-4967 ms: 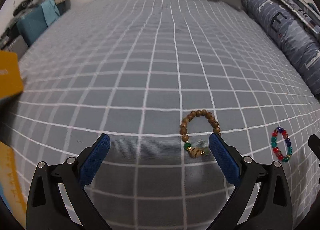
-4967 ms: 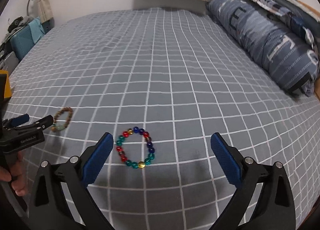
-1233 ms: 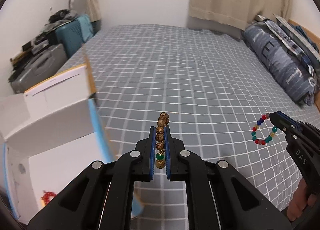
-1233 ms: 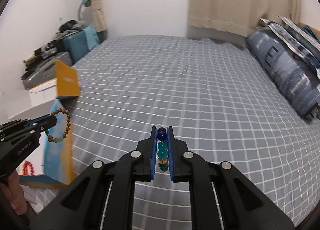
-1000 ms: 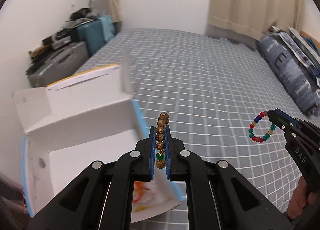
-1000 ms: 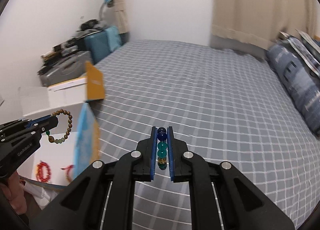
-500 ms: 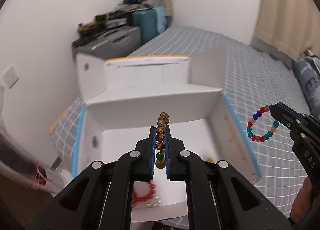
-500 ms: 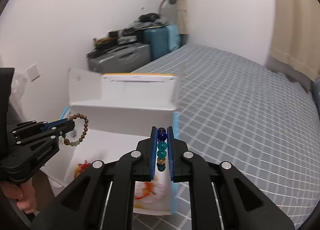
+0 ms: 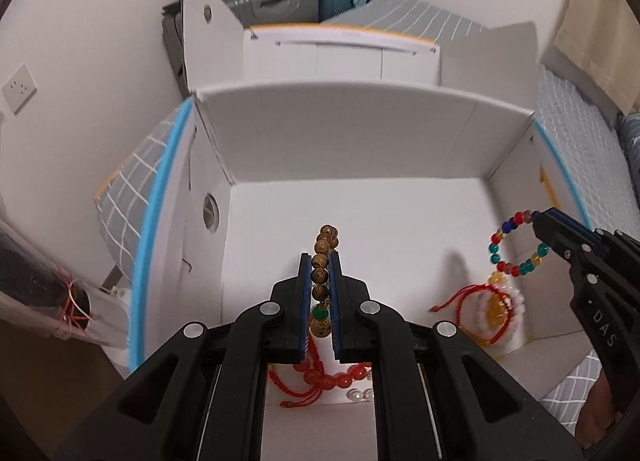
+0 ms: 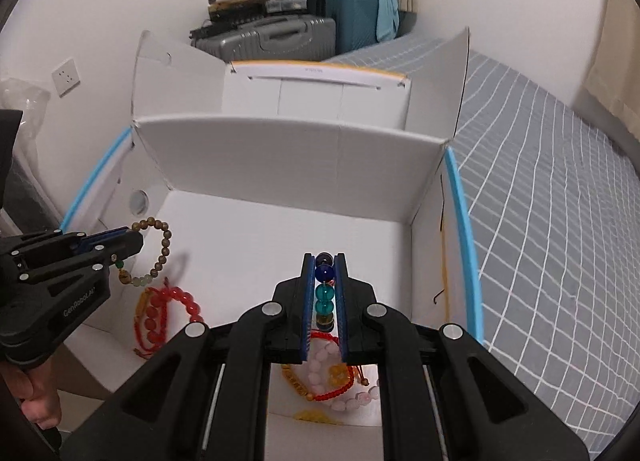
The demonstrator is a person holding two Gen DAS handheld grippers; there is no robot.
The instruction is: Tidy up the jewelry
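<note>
Here both jaws pinch bracelets edge-on over the white box: wooden bracelet left, multicolored bracelet right.

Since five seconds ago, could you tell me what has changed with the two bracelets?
Both left the bedspread. The left gripper closed on the wooden bead bracelet, the right gripper on the multicolored glass bead bracelet, and both carried them left over the open white box. Neither is released yet. The red bracelets remain on the box floor.

Both bracelets carried over box
</note>
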